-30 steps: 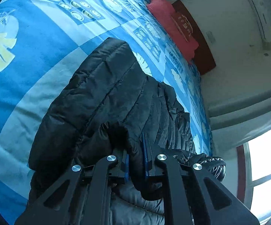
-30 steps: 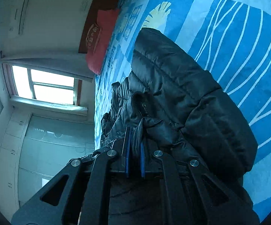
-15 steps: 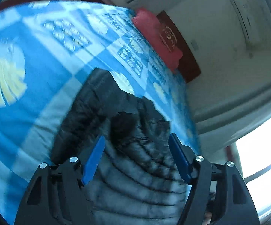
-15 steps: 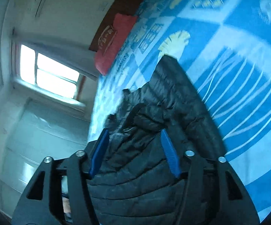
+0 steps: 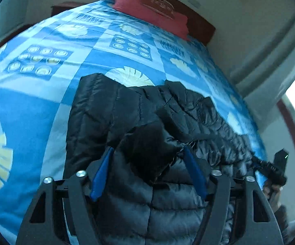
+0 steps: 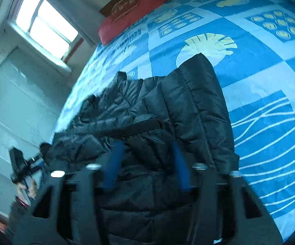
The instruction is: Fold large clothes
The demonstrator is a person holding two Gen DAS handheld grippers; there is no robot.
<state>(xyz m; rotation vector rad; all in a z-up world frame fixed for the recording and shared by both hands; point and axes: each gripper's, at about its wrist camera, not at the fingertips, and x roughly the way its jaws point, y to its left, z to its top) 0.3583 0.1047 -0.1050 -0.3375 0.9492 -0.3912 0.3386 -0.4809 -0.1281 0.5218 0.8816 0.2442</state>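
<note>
A black quilted puffer jacket (image 5: 127, 112) lies folded on the blue patterned bedspread (image 5: 25, 106). It also fills the middle of the right wrist view (image 6: 188, 102). My left gripper (image 5: 148, 153) is open and hangs above the jacket's near part, its blue pads wide apart and holding nothing. My right gripper (image 6: 146, 146) is open too, above the same jacket, with nothing between its blue pads. The other gripper shows at the right edge of the left wrist view (image 5: 277, 167) and at the left edge of the right wrist view (image 6: 21, 165).
A red pillow (image 5: 151, 10) lies at the head of the bed against a dark wooden headboard (image 5: 198, 20). A bright window (image 6: 43, 22) is in the wall beside the bed. The bedspread (image 6: 269, 122) stretches past the jacket.
Both grippers were shut on folds of the jacket a second ago. They have let go, opened wide and pulled back and up, and both views have turned toward the head of the bed.
</note>
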